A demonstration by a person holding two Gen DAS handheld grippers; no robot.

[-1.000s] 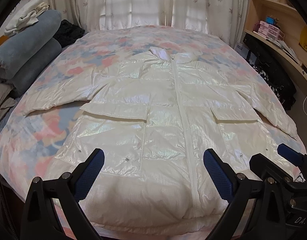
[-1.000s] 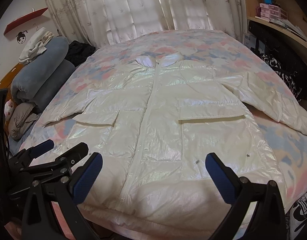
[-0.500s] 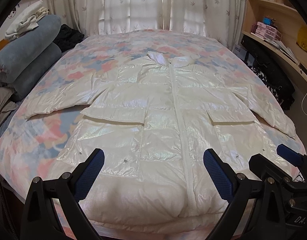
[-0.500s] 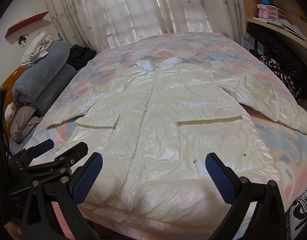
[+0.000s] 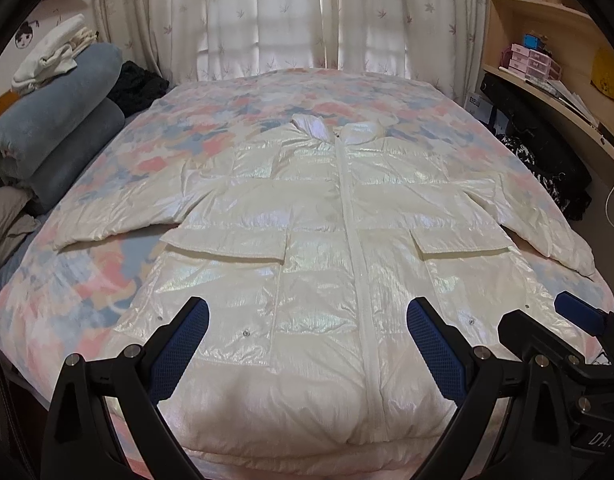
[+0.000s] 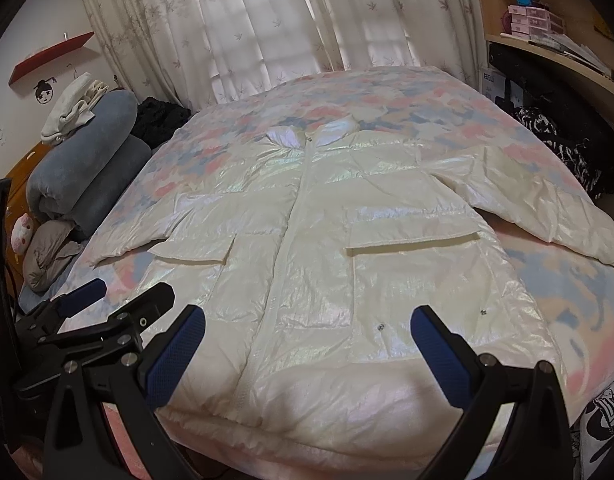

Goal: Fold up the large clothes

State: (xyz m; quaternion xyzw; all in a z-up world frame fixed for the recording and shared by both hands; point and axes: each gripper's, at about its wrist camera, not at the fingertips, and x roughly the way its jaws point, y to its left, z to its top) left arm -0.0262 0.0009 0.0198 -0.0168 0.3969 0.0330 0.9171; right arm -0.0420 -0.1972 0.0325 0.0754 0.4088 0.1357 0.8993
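A large shiny white puffer jacket (image 5: 327, 248) (image 6: 347, 240) lies flat on the bed, front up and zipped, collar far from me, hem at the near edge, both sleeves spread outward. My left gripper (image 5: 307, 344) hovers open above the hem, left of the zip, holding nothing. Over the hem's right half my right gripper (image 6: 307, 348) is also open and empty. Each gripper shows in the other's view: the right gripper (image 5: 563, 336) at the lower right, the left gripper (image 6: 103, 312) at the lower left.
The bed (image 5: 267, 96) has a pink and blue patterned cover. Rolled blue-grey blankets (image 5: 55, 132) and folded clothes pile up at its left. Curtains (image 5: 287, 16) hang behind. Wooden shelves (image 5: 547, 80) and dark bags (image 5: 547, 156) stand on the right.
Both grippers have pulled back and risen a little, so the jacket sits lower and smaller in view and more of the curtains shows. The jacket itself has not moved.
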